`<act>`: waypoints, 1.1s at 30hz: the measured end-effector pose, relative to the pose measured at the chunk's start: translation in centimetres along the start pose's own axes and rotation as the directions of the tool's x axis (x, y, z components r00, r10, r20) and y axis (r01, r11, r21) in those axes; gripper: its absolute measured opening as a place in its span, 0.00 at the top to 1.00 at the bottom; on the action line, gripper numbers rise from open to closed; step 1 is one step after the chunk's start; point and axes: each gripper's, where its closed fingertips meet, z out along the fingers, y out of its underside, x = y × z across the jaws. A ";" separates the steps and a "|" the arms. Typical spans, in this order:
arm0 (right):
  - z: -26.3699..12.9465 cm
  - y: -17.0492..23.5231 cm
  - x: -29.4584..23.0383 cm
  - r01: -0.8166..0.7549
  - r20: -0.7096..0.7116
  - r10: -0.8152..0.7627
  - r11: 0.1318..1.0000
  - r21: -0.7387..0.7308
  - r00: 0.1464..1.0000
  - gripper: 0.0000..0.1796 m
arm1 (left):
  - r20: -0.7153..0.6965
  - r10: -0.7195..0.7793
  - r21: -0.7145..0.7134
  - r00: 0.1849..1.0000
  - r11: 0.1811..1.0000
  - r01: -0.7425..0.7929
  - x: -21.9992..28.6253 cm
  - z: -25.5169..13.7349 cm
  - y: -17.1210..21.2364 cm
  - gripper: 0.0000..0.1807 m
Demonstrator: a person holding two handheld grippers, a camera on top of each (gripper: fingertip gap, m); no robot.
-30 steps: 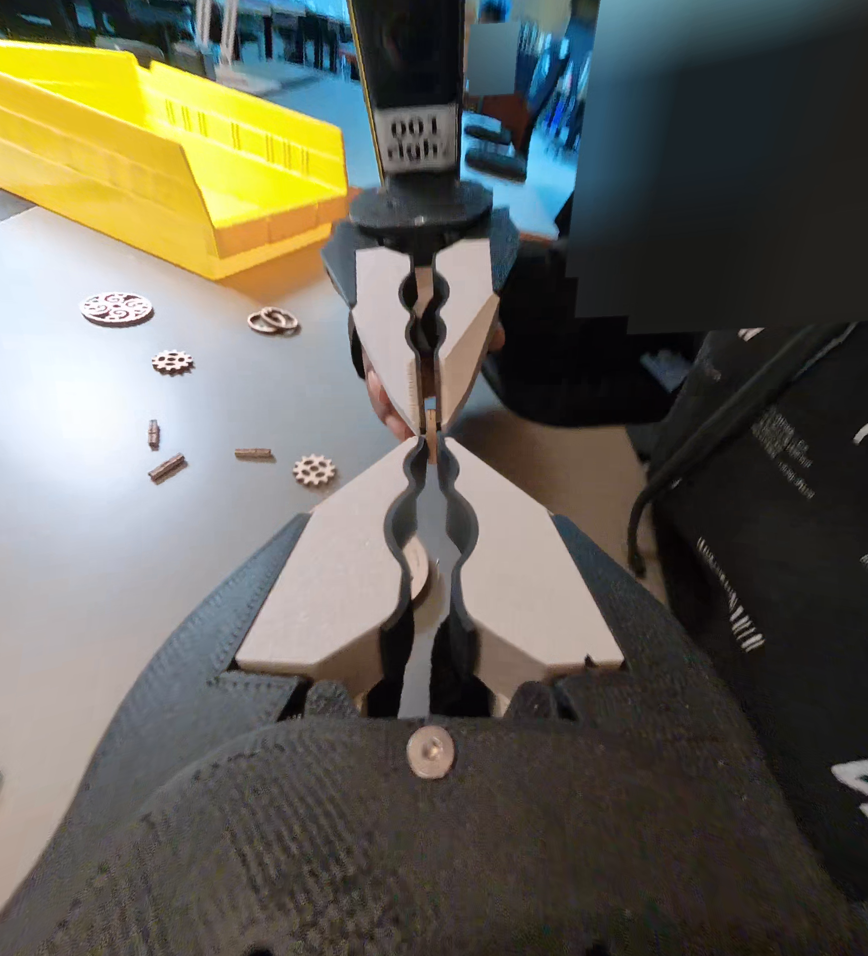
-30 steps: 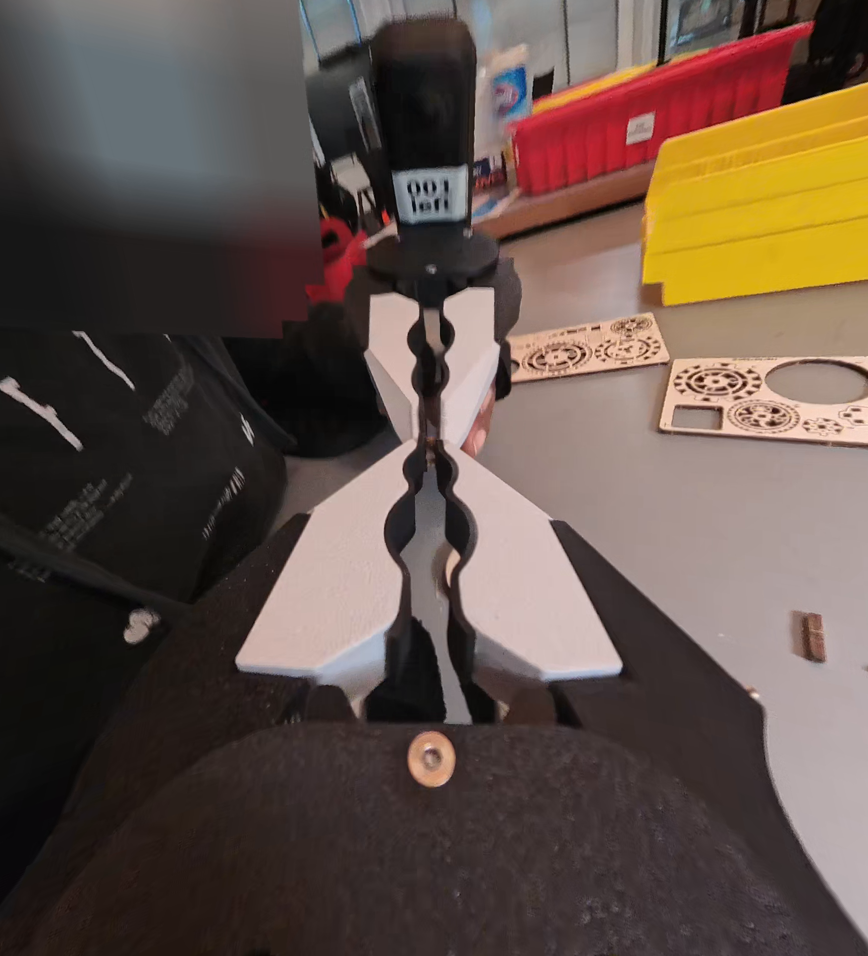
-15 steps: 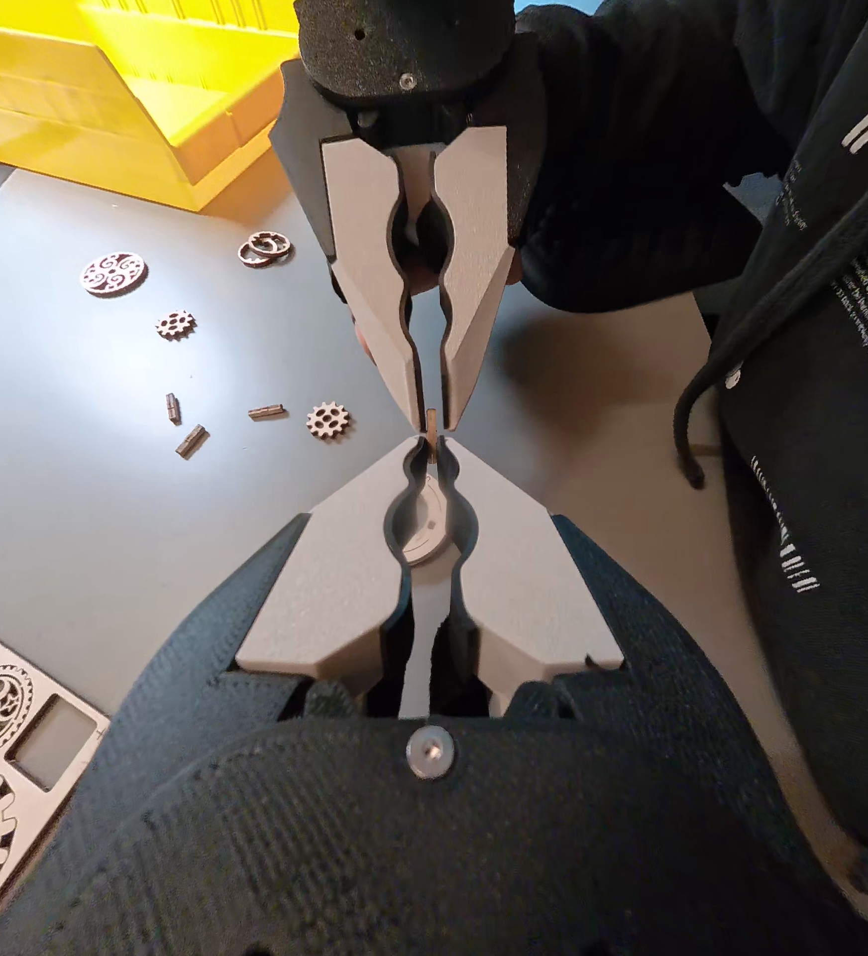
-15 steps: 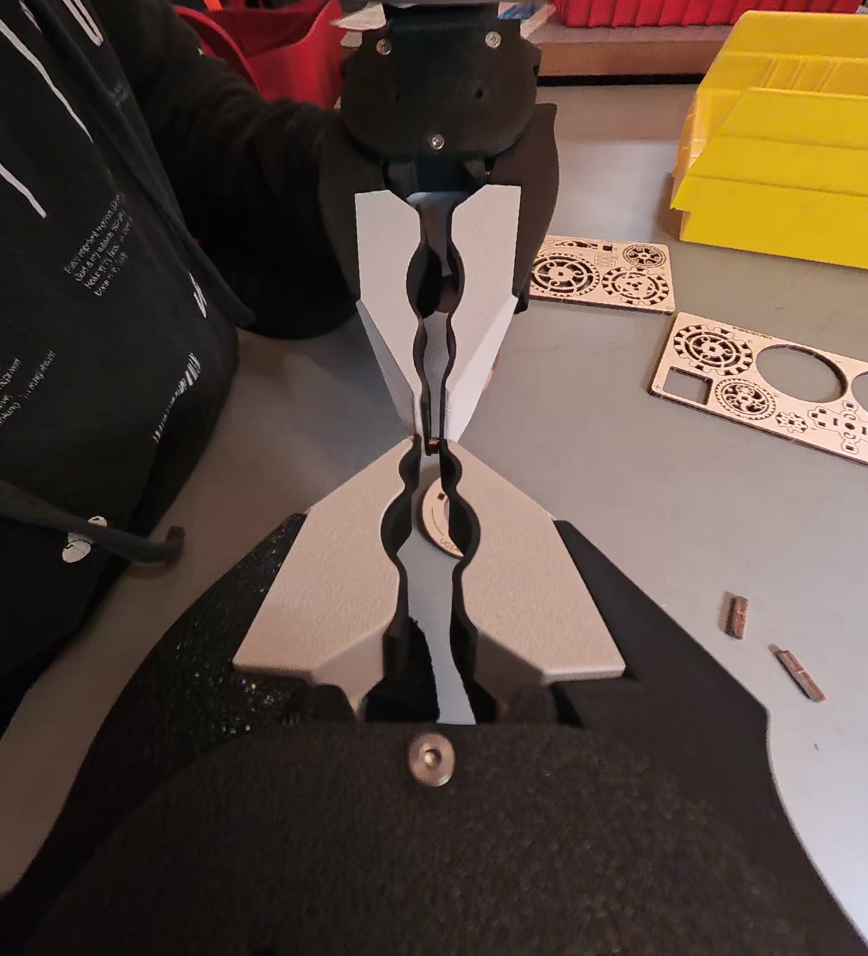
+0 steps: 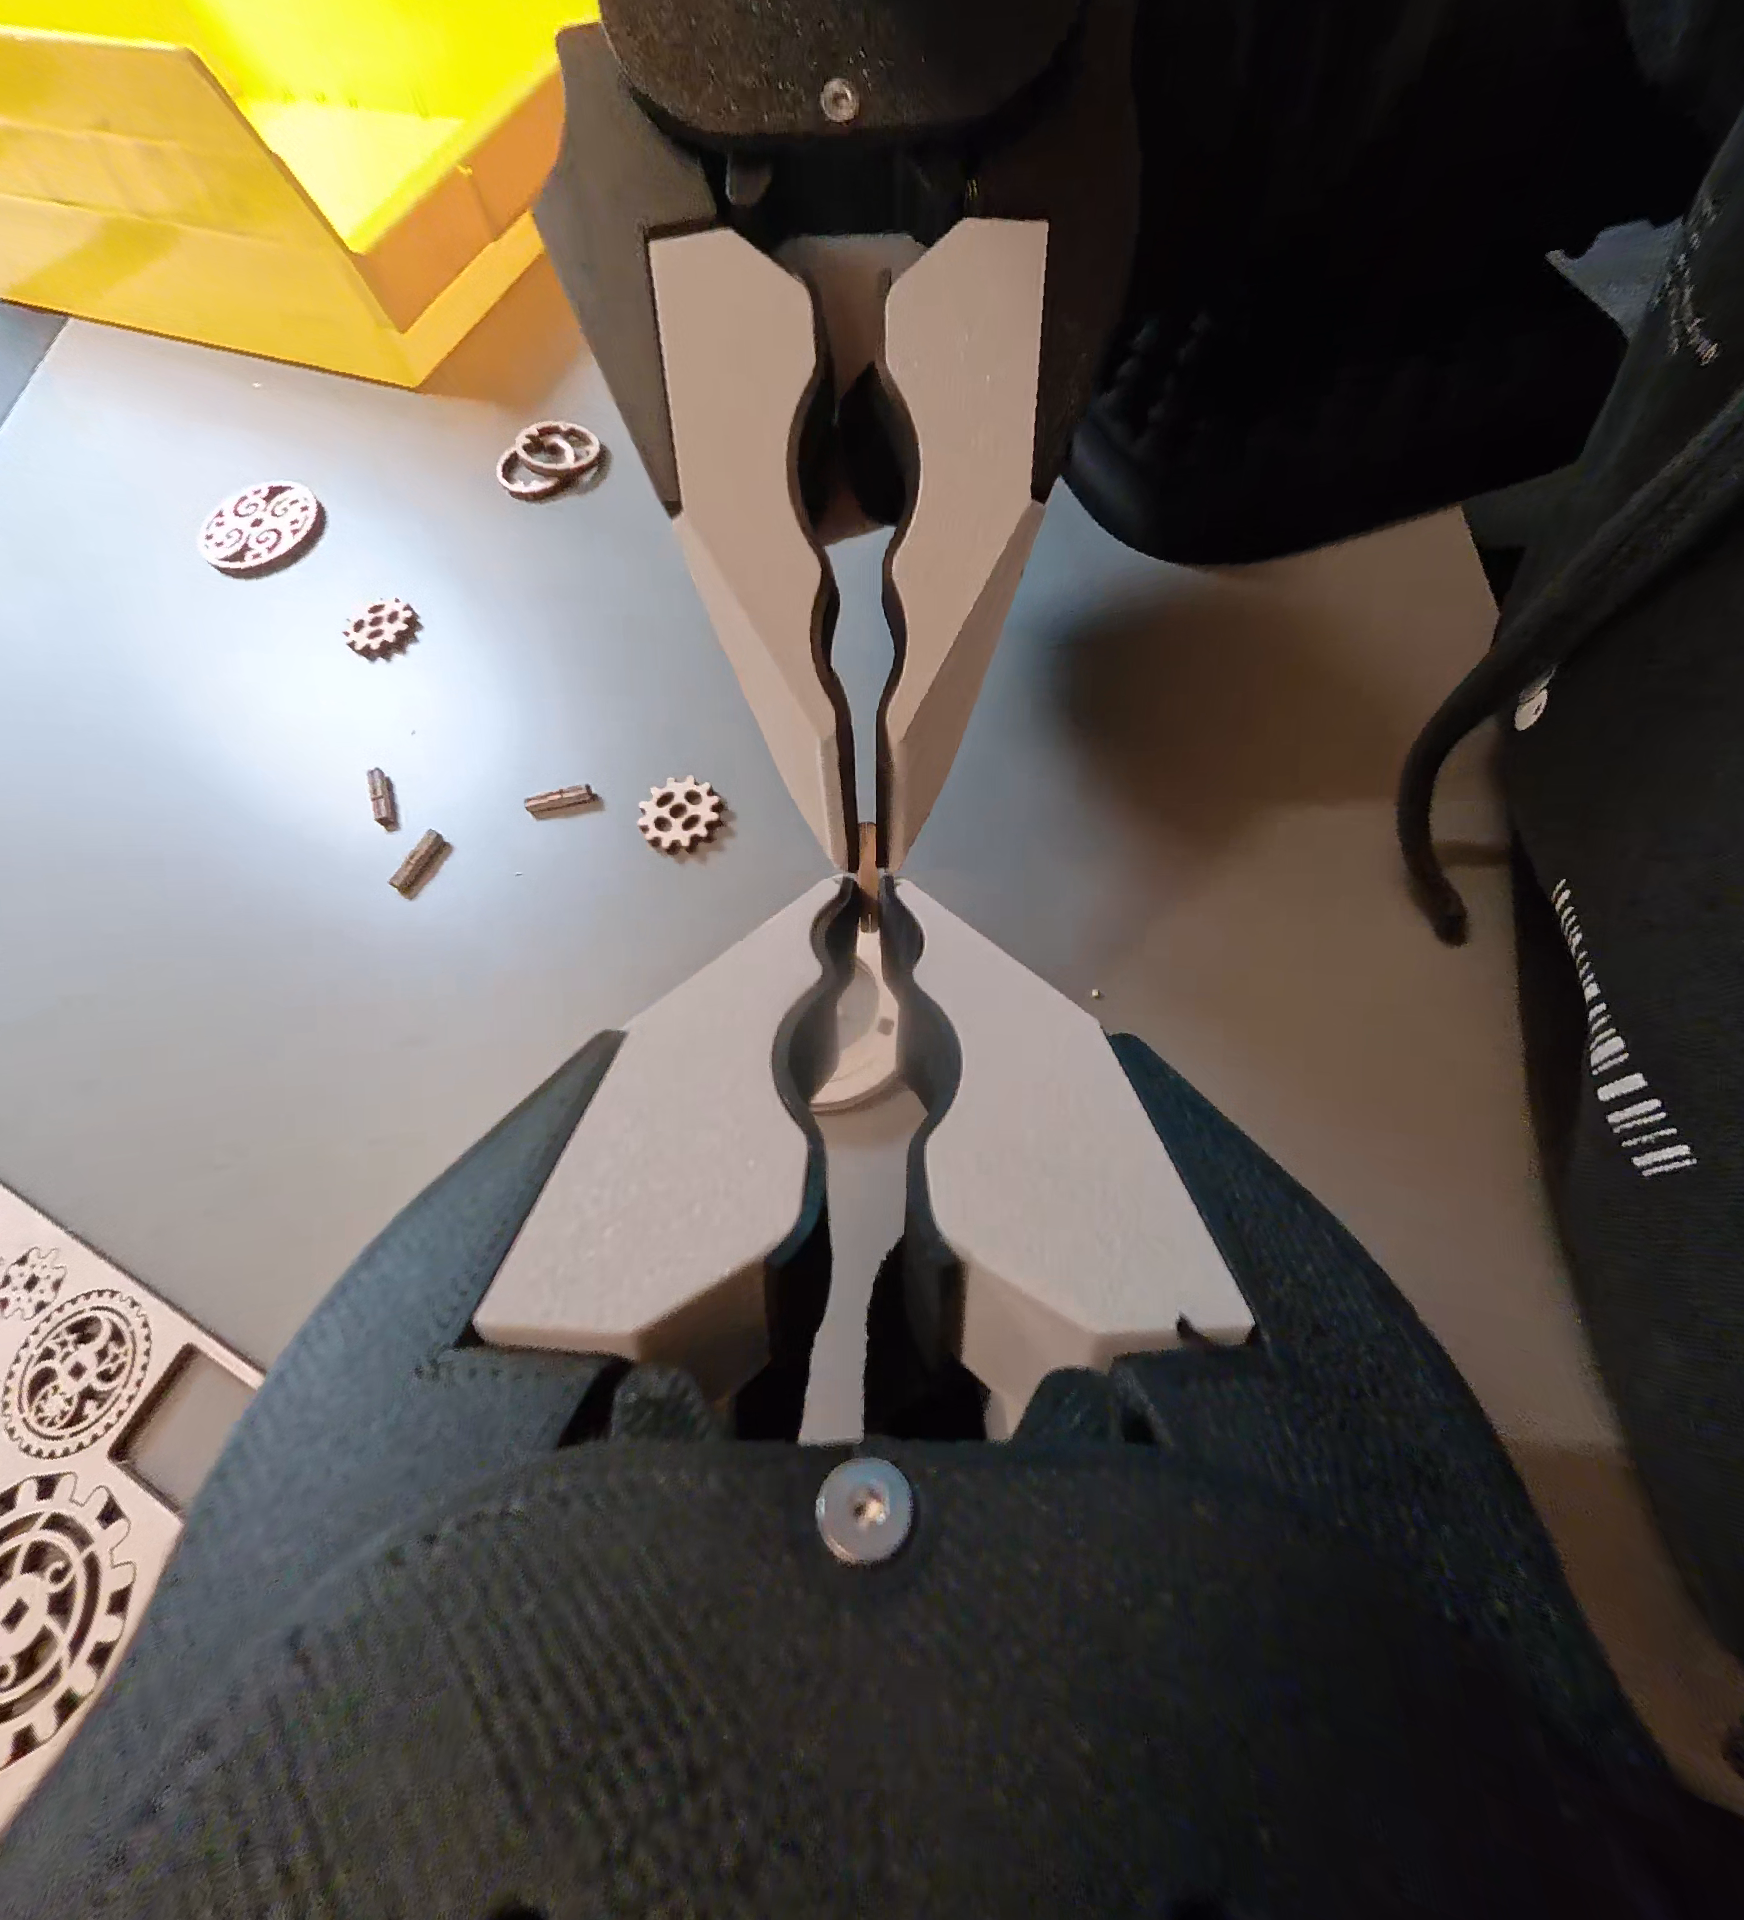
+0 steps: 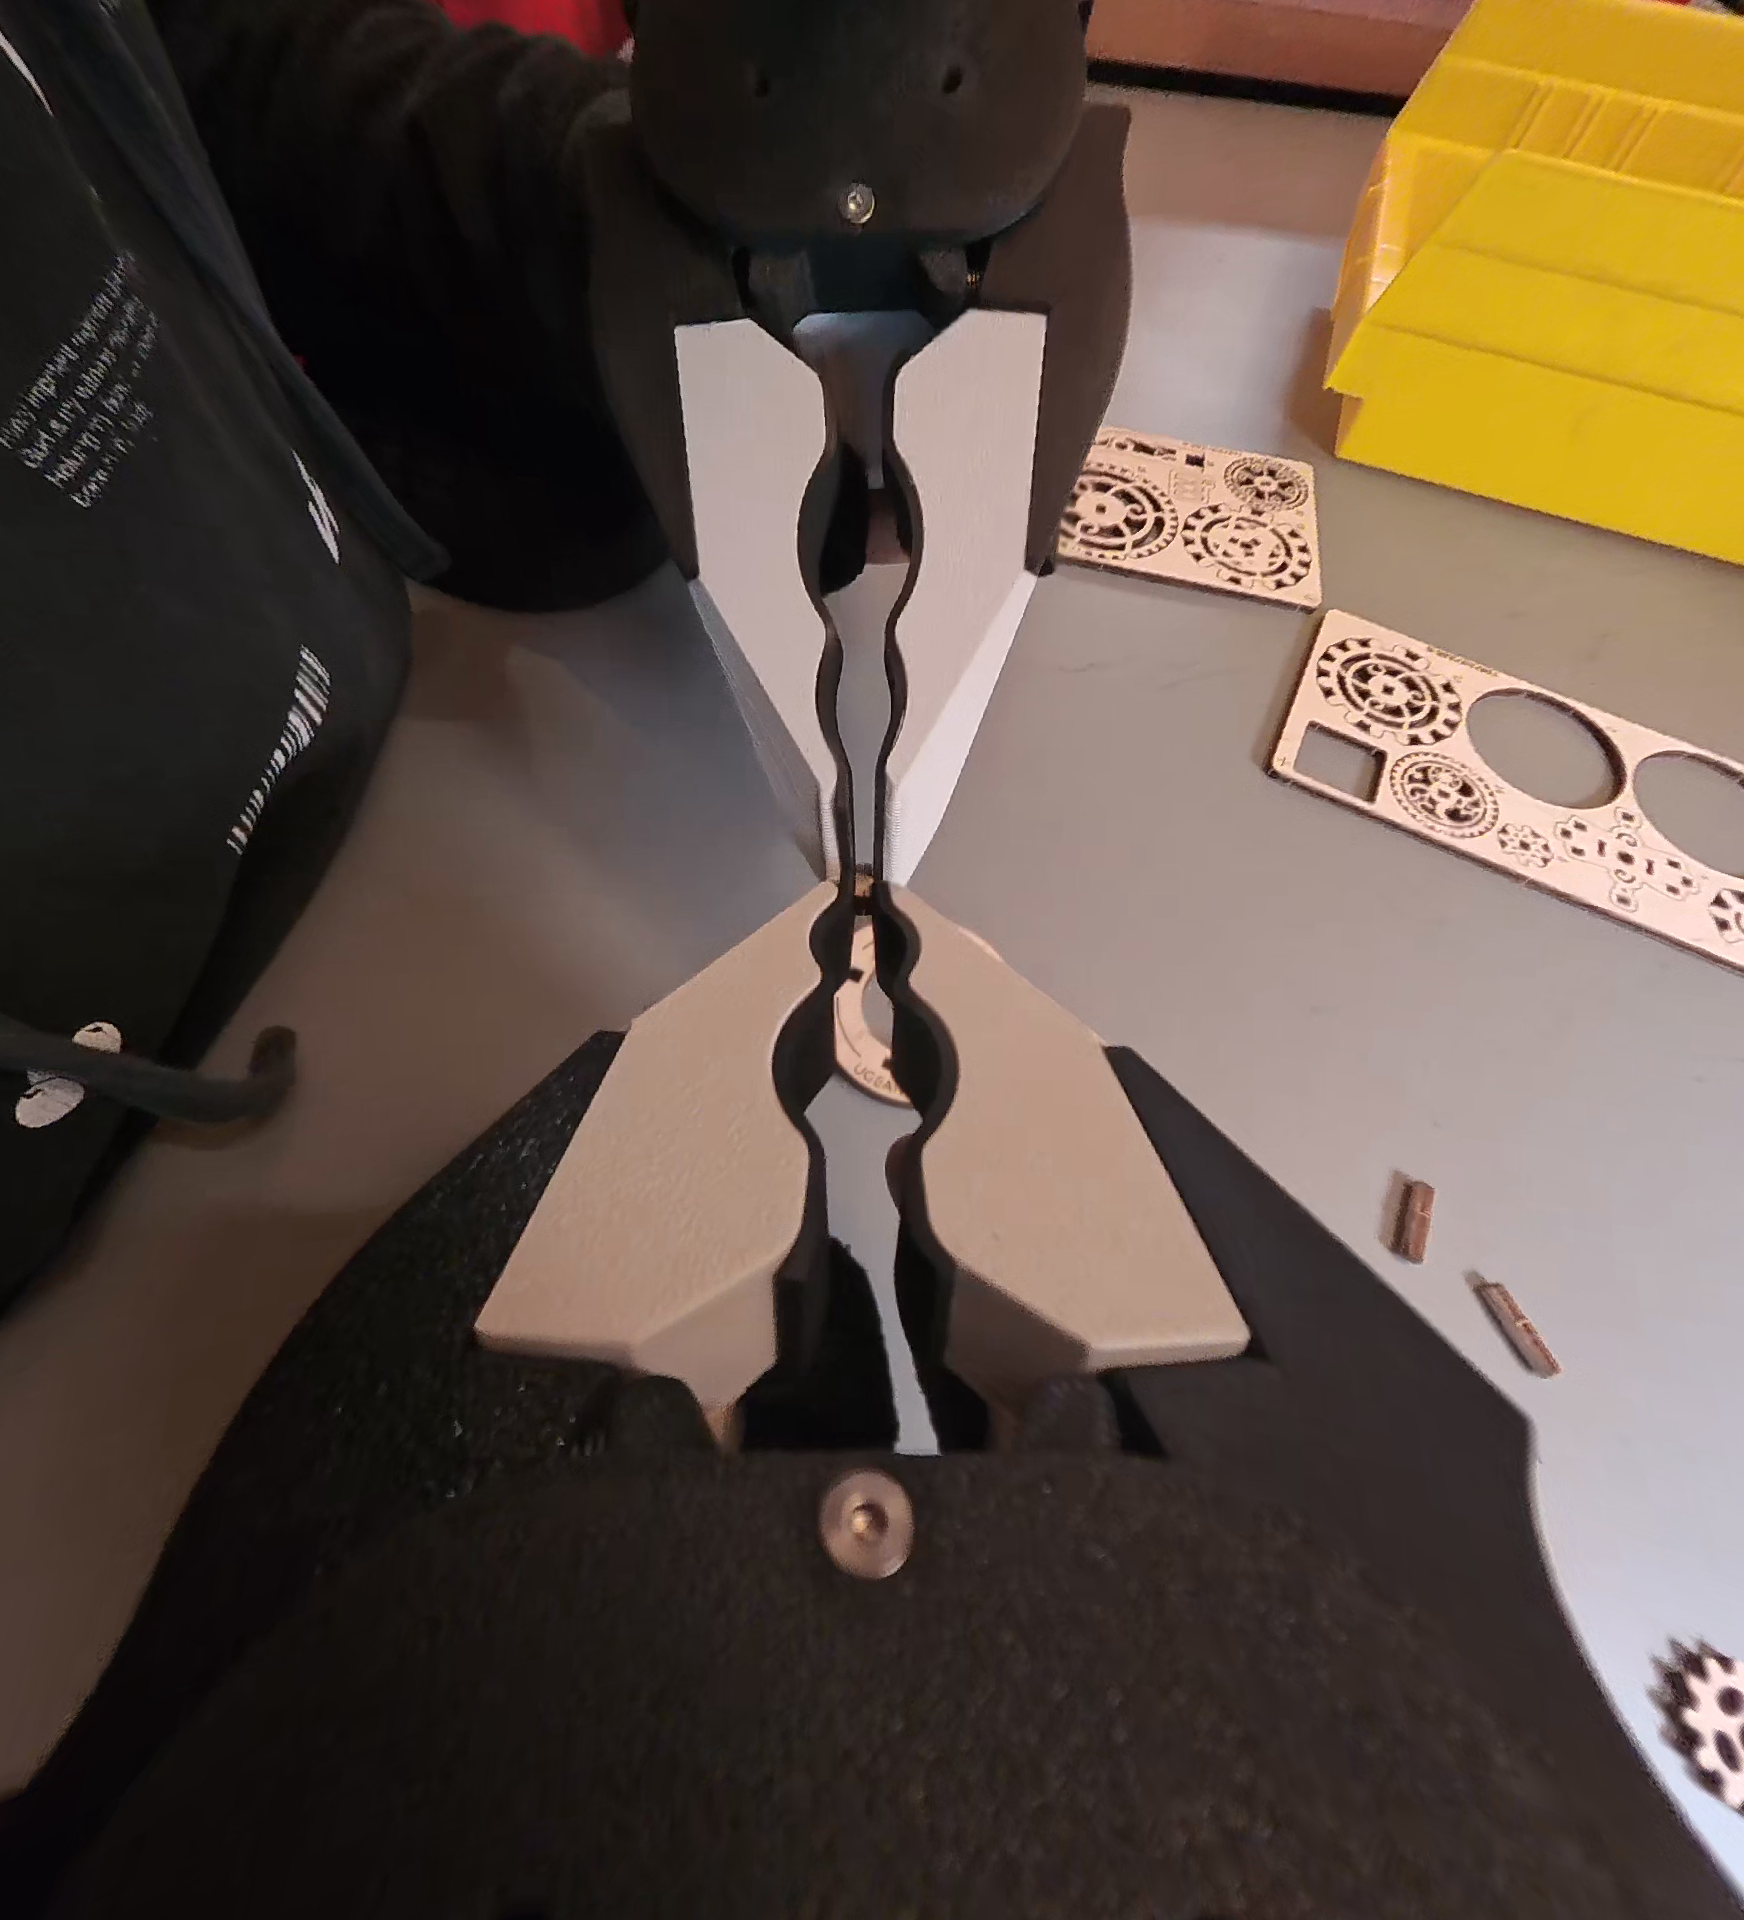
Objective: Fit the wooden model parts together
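Grey table [image 5: 172, 987] underneath, yellow bin [image 5: 172, 177] at 11 o'clock in the left wrist view. Pale laser-cut sheets at 2 o'clock [image 6: 1533, 800] and 1 o'clock [image 6: 1200, 530] in the right wrist view. Tip to tip at centre: left gripper [image 5: 863, 888] clamped on a round wooden disc [image 5: 863, 1049], right gripper [image 5: 866, 831] pinched on a small wooden peg [image 5: 866, 836] touching the disc's upper edge. At 10 o'clock, loose on the table: ornate disc [image 5: 260, 525], rings [image 5: 548, 473], gears [image 5: 683, 817] [image 5: 382, 657], three pins [image 5: 418, 861].
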 end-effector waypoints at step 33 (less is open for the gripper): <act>-0.8 -1.1 2.4 -0.658 0.202 0.627 0.735 0.167 0.752 1.00 | 0.122 -0.099 0.183 0.988 0.980 0.076 -2.5 -1.4 -0.6 0.92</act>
